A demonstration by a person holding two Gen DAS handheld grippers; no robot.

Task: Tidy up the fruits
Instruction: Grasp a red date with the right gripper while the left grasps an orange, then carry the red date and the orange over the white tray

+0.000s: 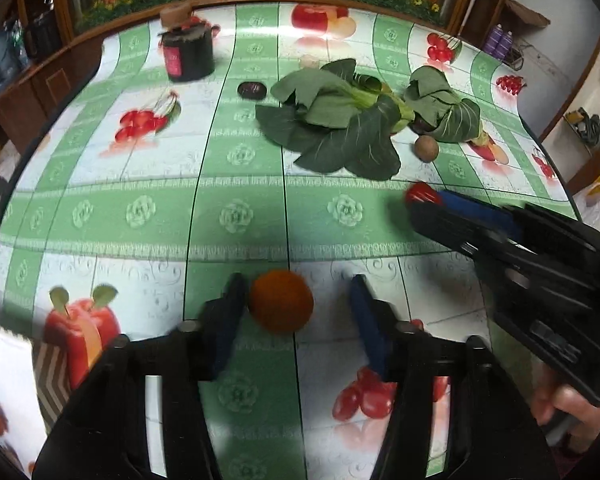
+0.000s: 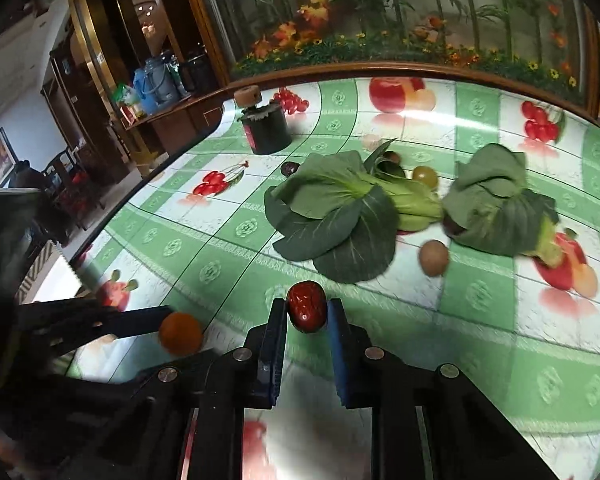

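My left gripper (image 1: 296, 292) is open; a small orange fruit (image 1: 281, 301) sits between its fingers, touching the left one, with a gap to the right one. The orange fruit also shows in the right wrist view (image 2: 180, 333). My right gripper (image 2: 306, 312) is shut on a red jujube (image 2: 306, 306), held above the table; the jujube shows at its tip in the left wrist view (image 1: 422, 193). A brown kiwi-like fruit (image 2: 433, 257) lies near the greens. A green fruit (image 2: 425, 176) and a dark fruit (image 1: 252, 90) lie farther back.
Two bunches of leafy greens (image 1: 340, 120) (image 2: 496, 204) lie mid-table on the fruit-print tablecloth (image 1: 140, 208). A dark jar (image 1: 188, 54) stands at the back left. A wooden-framed glass panel runs along the far edge. A white bag edge (image 1: 4, 360) is at the near left.
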